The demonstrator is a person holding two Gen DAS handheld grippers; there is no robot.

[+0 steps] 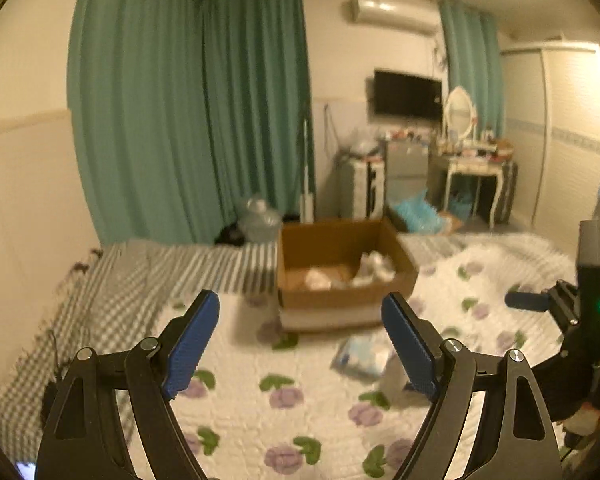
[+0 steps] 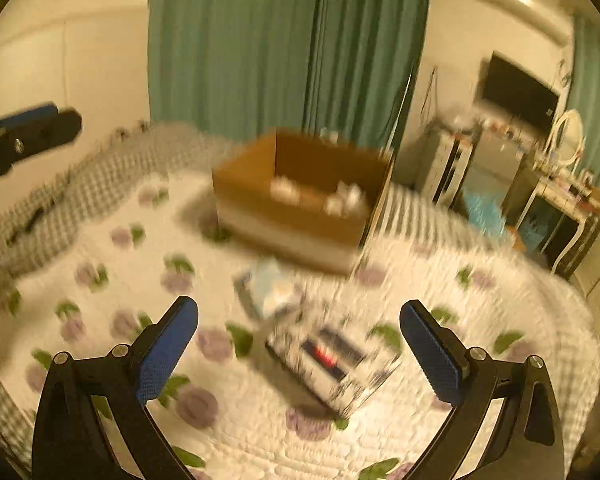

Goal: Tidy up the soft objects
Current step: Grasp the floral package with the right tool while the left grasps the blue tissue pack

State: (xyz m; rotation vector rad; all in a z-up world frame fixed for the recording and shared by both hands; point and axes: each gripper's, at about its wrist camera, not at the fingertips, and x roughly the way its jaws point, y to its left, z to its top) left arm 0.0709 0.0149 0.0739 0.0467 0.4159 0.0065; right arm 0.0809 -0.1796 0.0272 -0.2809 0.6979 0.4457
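Note:
An open cardboard box stands on the floral bedspread, with white soft items inside. It also shows in the right wrist view. My left gripper is open and empty, above the bed short of the box. A bluish-white soft pack lies between its fingertips and the box. My right gripper is open and empty, above a blurred printed pack. The bluish pack lies just beyond it. The right gripper shows at the left view's right edge.
A grey checked blanket covers the bed's left side. Teal curtains hang behind. A dressing table, a wall TV and clutter stand at the far wall. The left gripper appears at the right view's left edge.

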